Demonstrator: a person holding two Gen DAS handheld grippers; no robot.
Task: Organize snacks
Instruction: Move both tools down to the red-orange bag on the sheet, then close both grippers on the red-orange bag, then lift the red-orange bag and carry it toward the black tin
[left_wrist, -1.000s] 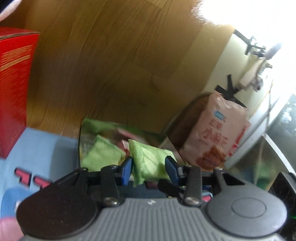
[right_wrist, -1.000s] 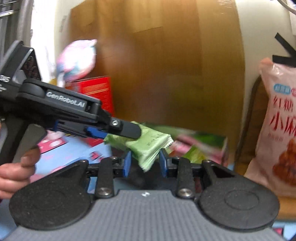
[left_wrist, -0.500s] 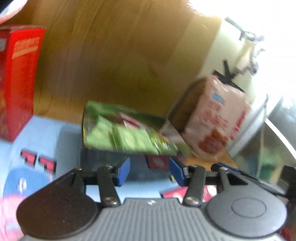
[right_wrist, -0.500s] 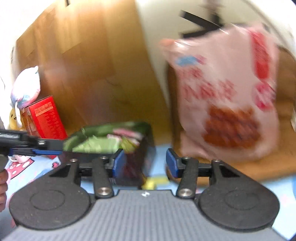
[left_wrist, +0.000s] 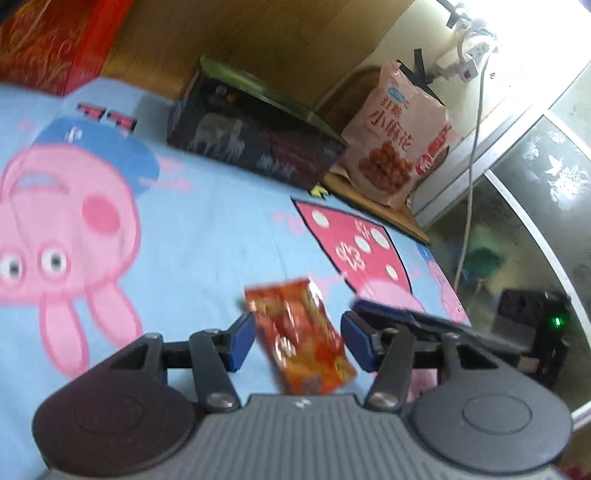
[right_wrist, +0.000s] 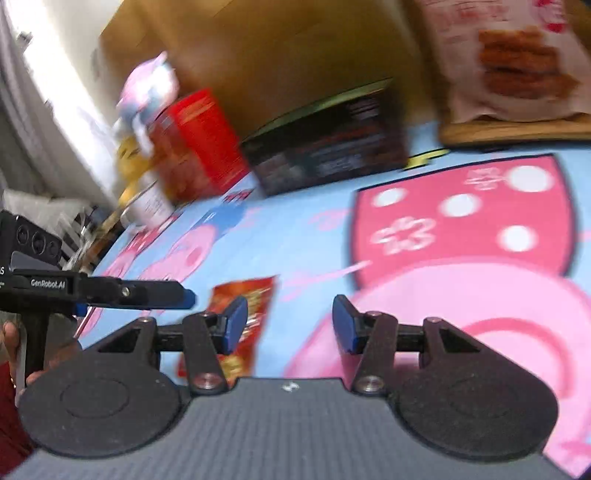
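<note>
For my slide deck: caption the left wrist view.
Left gripper, jaws opening, straddles a red snack packet on the cartoon cloth.

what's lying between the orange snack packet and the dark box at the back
Nothing lies there: in the left wrist view, only bare cartoon-print cloth stretches from the orange snack packet up to the dark box.

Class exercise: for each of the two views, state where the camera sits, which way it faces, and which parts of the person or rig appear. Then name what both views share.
Left wrist: behind the left tongs, facing down over an orange snack packet lying between the opening jaws; no body shows.
Right wrist: behind the right tongs, open and empty; a hand shows.
Shared: packet, black box, pink bag, cartoon cloth.
</note>
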